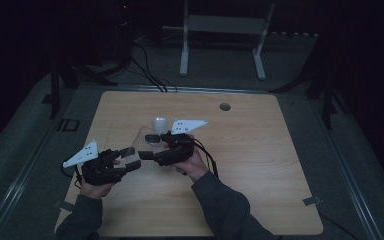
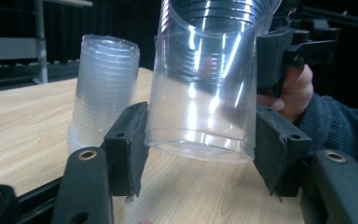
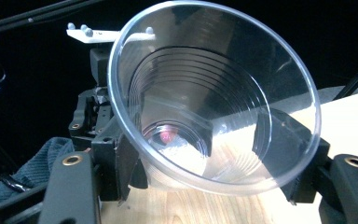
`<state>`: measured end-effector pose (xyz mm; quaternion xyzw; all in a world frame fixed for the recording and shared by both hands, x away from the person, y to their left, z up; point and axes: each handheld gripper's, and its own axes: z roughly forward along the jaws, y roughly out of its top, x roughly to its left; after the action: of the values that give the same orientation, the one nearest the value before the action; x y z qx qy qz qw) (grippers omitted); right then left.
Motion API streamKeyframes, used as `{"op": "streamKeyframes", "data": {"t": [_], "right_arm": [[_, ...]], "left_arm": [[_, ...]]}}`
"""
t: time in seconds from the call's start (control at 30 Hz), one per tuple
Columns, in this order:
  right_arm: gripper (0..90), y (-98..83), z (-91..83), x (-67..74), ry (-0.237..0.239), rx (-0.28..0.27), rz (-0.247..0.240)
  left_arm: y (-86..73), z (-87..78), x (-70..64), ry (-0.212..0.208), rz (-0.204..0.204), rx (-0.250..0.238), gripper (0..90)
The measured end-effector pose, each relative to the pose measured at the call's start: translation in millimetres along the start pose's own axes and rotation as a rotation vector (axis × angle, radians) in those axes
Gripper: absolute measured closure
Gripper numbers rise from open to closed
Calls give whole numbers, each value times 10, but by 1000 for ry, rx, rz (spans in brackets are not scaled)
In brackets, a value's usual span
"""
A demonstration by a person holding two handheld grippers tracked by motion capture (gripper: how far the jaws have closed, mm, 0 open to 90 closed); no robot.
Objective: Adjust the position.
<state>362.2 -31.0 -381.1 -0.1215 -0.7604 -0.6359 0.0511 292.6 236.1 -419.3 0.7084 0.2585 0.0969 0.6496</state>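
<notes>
Item: one clear plastic cup (image 3: 214,98), lifted off the table (image 1: 260,165) between our two tools, near the stack of nested cups (image 2: 103,88) it likely belongs with. Our right hand-held gripper (image 3: 214,158) clamps it near the rim, mouth toward its camera. Our left hand-held gripper (image 2: 200,154) flanks the cup's base, jaws narrow but barely parted from it, apparently releasing so that the right alone carries.

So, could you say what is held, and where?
The right gripper clamps the clear cup near its rim; the left gripper flanks its base, grip unclear.
</notes>
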Motion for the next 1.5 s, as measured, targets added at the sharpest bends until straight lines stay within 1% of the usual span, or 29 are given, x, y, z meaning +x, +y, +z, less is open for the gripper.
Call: {"op": "streamKeyframes", "data": {"t": [0.03, 0.17, 0.2, 0.23, 0.33, 0.37, 0.4, 0.43, 0.47, 0.5, 0.53, 0.57, 0.6, 0.63, 0.7, 0.77, 0.8, 0.87, 0.93, 1.13, 1.2, 1.37, 1.47, 1.5], "right_arm": [[321, 1, -1, 4, -6, 4, -5], [321, 12, -19, 6, -22, 13, -18], [321, 12, -19, 6, -22, 13, -18], [321, 18, -25, 14, -34, 24, -31], [321, 22, -34, 13, -42, 31, -36], [321, 23, -36, 13, -46, 35, -35], [321, 23, -36, 13, -46, 35, -35], [321, 24, -41, 13, -56, 44, -41], [321, 24, -43, 13, -61, 47, -42], [321, 26, -46, 14, -66, 50, -46], [321, 26, -46, 14, -66, 50, -46], [321, 31, -49, 17, -72, 55, -50], [321, 31, -49, 17, -72, 55, -50], [321, 37, -49, 28, -87, 70, -56], [321, 39, -46, 31, -95, 79, -61], [321, 42, -42, 34, -110, 92, -64], [321, 42, -42, 34, -110, 92, -64], [321, 44, -40, 38, -114, 94, -64], [321, 51, -34, 50, -126, 104, -71], [322, 73, -12, 75, -151, 128, -83], [322, 80, -2, 85, -157, 135, -88], [321, 97, 37, 116, -177, 171, -120], [321, 104, 69, 136, -177, 197, -127], [321, 104, 69, 136, -177, 197, -127]], "left_arm": [[9, 10, -15, 16, 8, 16, 368], [29, 24, -42, 55, 32, 49, 338], [29, 24, -42, 55, 32, 49, 329], [39, 31, -57, 75, 42, 62, 320], [55, 39, -82, 107, 62, 81, 298], [62, 40, -90, 117, 68, 87, 291], [62, 40, -90, 117, 68, 87, 287], [74, 44, -110, 139, 81, 97, 280], [81, 45, -122, 151, 89, 105, 275], [88, 48, -134, 162, 94, 109, 270], [88, 48, -134, 162, 94, 109, 264], [100, 49, -153, 183, 108, 118, 261], [100, 49, -153, 183, 108, 118, 259], [109, 48, -169, 206, 115, 125, 258], [117, 47, -186, 240, 124, 142, 258], [124, 44, -210, 264, 138, 153, 258], [124, 44, -210, 264, 138, 153, 258], [130, 41, -233, 290, 155, 167, 258], [130, 43, -241, 308, 160, 177, 259], [128, 64, -268, 329, 163, 193, 288], [122, 78, -271, 337, 167, 202, 288], [96, 139, -275, 350, 184, 235, 288], [90, 173, -287, 358, 197, 253, 288], [90, 173, -287, 358, 197, 253, 288]]}}
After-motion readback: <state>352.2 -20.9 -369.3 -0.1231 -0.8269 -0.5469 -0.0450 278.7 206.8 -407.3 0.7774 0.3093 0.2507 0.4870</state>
